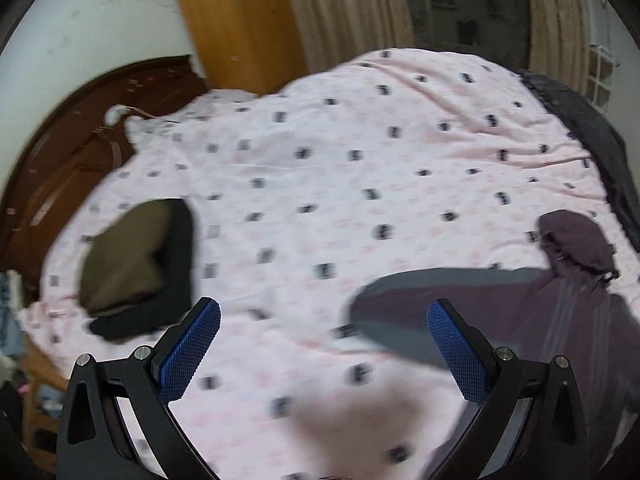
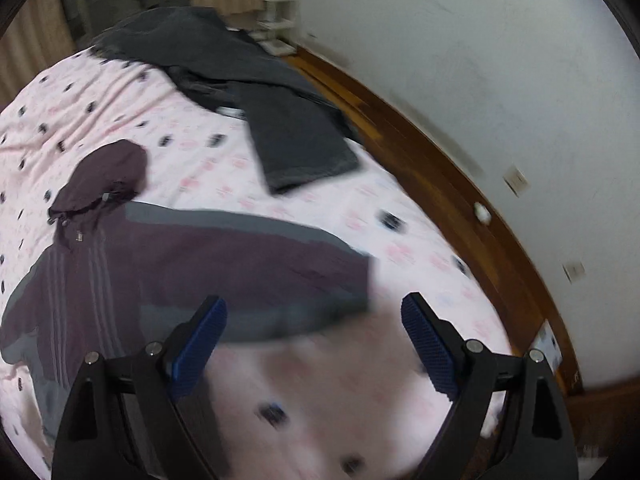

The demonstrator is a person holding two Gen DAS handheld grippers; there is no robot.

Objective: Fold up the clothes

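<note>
Sleeves of the purple hooded jacket (image 2: pixel 192 268), spread flat on the pink bedsheet (image 1: pixel 320 160), are best pinched at their cuffs; left gripper (image 1: pixel 324 344) and right gripper (image 2: pixel 314 336) are held spread, empty.

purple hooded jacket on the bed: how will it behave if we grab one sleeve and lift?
The purple hooded jacket lies flat and spread on the pink sheet, so it is probably floppy: lifting a sleeve would likely drape and drag the body. The fabric looks thin, probably light, perhaps slightly slippery.
</note>
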